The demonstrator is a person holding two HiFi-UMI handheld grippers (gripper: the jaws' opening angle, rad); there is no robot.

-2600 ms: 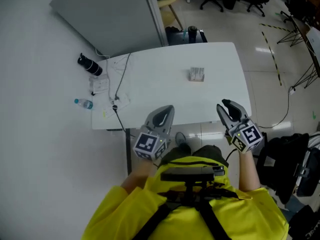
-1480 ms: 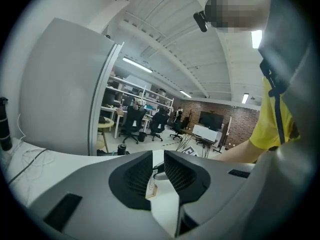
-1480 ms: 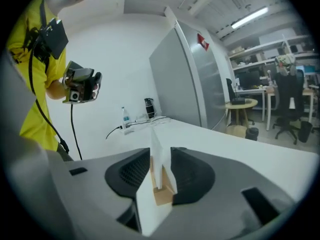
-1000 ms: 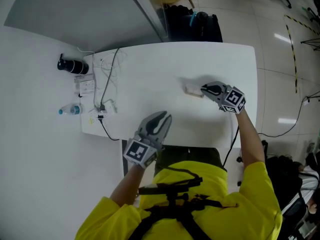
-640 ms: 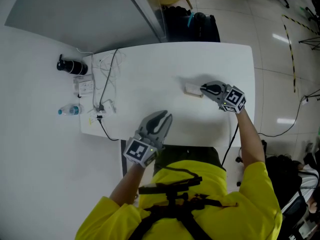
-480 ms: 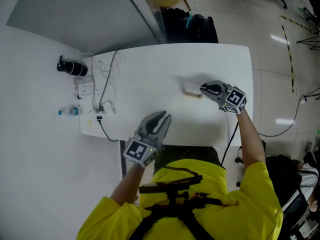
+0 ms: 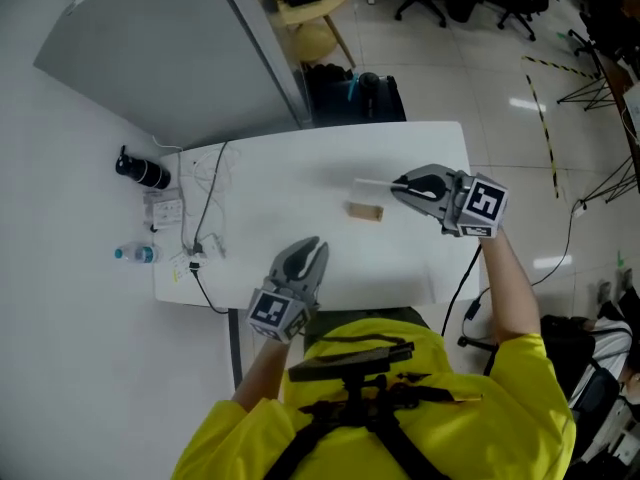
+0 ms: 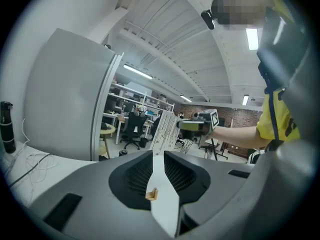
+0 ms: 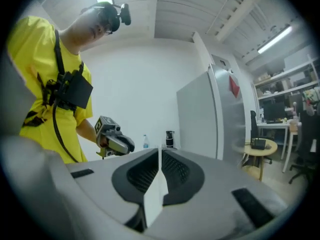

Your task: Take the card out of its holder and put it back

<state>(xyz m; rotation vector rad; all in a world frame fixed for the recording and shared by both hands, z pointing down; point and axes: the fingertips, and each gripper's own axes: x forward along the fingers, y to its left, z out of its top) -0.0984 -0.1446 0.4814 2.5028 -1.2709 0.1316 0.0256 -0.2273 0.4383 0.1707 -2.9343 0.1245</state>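
One card [image 7: 374, 181], pinched edge-on in right gripper [image 7: 399, 184], clear of holder [image 7: 365, 211]; long axis points left. Holder on table [image 7: 280, 188], just down-left of card tip; we judge right gripper nearer. Left gripper [image 7: 311, 245] slightly parted, empty, well apart.

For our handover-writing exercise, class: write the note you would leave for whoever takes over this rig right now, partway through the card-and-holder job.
Right gripper: shut on the card, which it holds clear of the holder.
Left gripper: jaws slightly apart, empty, near the table's front edge.
Holder: small wooden block on the table, no card in it.
Done: card taken out.
Left: slot the card back into the holder, then release.
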